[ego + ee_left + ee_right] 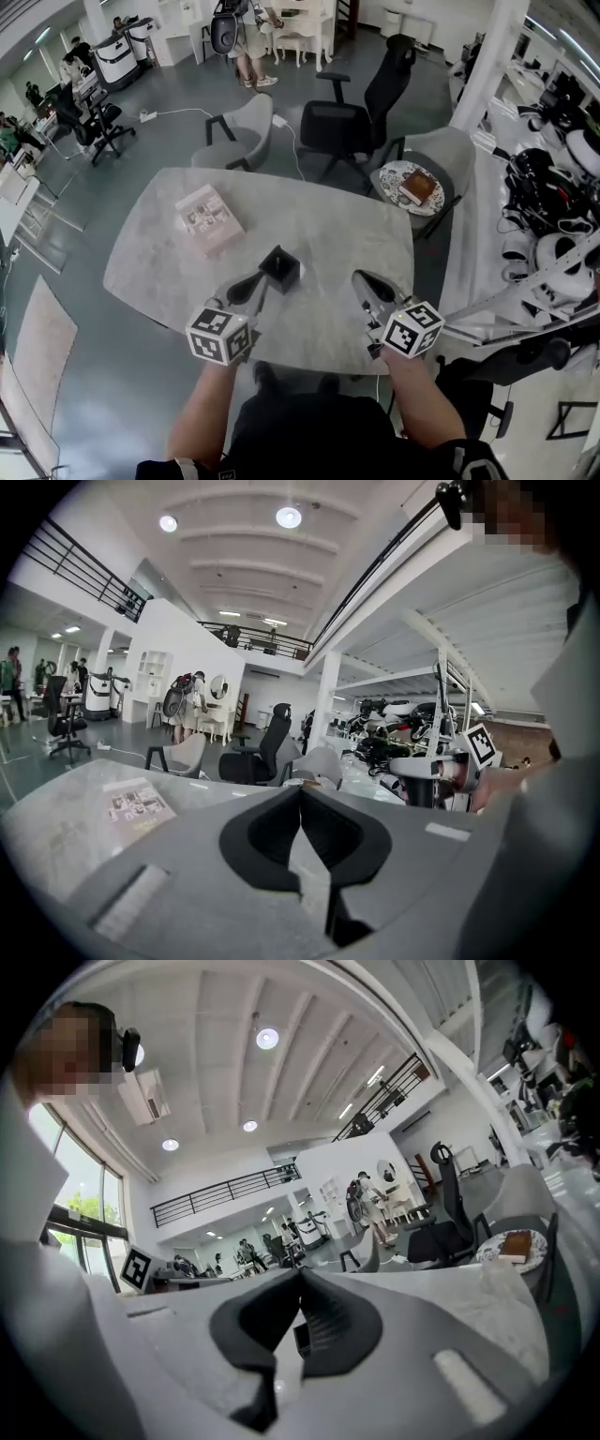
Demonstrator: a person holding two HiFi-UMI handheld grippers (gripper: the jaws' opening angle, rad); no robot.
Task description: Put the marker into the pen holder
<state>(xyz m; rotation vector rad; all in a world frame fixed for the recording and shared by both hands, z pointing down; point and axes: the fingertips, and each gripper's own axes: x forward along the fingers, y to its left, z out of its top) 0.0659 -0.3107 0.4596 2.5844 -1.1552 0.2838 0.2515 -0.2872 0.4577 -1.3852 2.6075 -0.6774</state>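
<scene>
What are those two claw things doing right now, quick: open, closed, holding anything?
Left gripper: shut, jaw tips together, nothing held.
Right gripper: shut, jaw tips together, nothing held.

We look steeply down from the head onto the worktop [319, 234]; left claw [253, 284] and right claw [364, 278] cameras sit close behind their jaws, facing across it. All share the black chair [361, 108].

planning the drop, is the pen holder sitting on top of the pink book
No, in the head view the pen holder stands on the bare table, apart from the pink book.
</scene>
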